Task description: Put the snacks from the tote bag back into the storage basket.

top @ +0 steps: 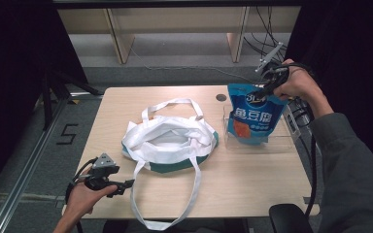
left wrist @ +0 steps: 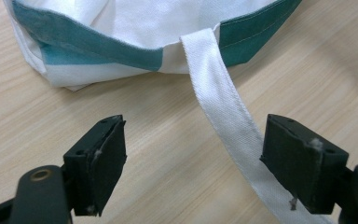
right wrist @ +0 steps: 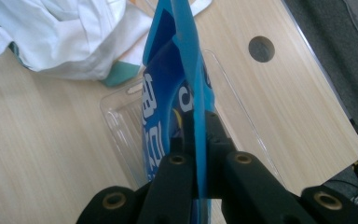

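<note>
A white tote bag (top: 167, 141) with a green band lies open in the middle of the table, its long straps (top: 192, 191) trailing toward the front edge. My left gripper (top: 124, 186) sits low at the front left, open, with one strap (left wrist: 223, 107) running between its jaws over the wood. A blue snack pouch (top: 252, 116) hangs above a clear plastic tray (top: 281, 141) at the right. My right gripper (top: 264, 90) is shut on the pouch's top edge (right wrist: 193, 74), holding it upright over the tray (right wrist: 116, 112).
The wooden table (top: 252, 179) has a round cable hole (top: 221, 97) near its far edge. Wooden shelving and loose cables stand beyond the table. A black chair back (top: 289, 218) pokes up at the front right. Bare wood lies between bag and front edge.
</note>
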Available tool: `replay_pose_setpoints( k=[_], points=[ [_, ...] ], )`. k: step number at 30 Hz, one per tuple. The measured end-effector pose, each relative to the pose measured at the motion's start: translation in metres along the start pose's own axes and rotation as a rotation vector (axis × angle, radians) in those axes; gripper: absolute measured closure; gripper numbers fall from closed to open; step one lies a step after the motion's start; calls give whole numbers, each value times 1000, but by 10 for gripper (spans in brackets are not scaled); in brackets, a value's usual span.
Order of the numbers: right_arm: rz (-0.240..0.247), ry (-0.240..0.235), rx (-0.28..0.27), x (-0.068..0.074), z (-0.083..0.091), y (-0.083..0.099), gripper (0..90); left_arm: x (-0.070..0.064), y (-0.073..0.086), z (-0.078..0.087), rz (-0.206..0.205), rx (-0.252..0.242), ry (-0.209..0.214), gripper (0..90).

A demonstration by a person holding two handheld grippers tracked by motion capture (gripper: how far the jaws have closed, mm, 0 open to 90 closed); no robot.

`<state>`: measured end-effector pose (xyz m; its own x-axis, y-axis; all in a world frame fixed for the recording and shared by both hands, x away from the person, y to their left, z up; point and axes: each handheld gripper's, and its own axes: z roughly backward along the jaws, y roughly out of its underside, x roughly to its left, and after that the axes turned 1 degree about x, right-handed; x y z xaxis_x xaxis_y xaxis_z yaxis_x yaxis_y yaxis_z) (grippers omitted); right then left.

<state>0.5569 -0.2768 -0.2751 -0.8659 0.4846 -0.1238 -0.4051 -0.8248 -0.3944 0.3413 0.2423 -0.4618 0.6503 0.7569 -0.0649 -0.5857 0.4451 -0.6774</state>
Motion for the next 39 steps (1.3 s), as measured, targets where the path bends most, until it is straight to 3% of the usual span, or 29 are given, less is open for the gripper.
replay_pose_setpoints(
  k=[7,10,12,13,14,16,17,18,19,21,23,25,26,29,30,37,39],
  points=[
    [-7,16,-8,0,-1,5,900,0,0,-1,14,-2,-4,210],
    [-39,38,-38,1,1,10,883,0,1,-1,18,-13,0,210],
    [-91,67,-79,3,6,12,790,0,0,-1,15,-4,3,210],
    [-91,67,-79,3,6,12,790,1,0,0,1,8,2,210],
    [-105,73,-99,4,9,14,768,0,1,0,12,0,1,210],
    [-133,107,-149,6,15,17,712,0,0,1,12,9,4,210],
    [-149,114,-176,8,17,19,669,-1,1,-1,23,-13,2,210],
    [-158,128,-198,10,19,22,631,0,1,0,9,-3,4,210],
    [-201,130,-199,13,23,24,622,0,1,0,10,2,3,210],
    [-204,150,-217,16,27,28,588,1,0,1,10,18,5,210],
    [-246,206,-268,23,31,36,507,0,1,-1,13,5,3,210],
    [-257,238,-300,26,34,41,498,0,1,-1,12,6,3,210],
    [-267,224,-314,28,36,44,495,0,1,-1,14,5,3,210],
    [-282,228,-323,31,39,49,470,0,1,-1,15,3,2,210],
    [-317,226,-287,36,43,54,457,0,1,0,7,10,-5,210],
    [-336,254,-301,36,44,69,449,0,0,1,10,17,4,210],
    [-341,237,-294,36,43,75,445,0,1,0,15,8,2,210]
  ],
)
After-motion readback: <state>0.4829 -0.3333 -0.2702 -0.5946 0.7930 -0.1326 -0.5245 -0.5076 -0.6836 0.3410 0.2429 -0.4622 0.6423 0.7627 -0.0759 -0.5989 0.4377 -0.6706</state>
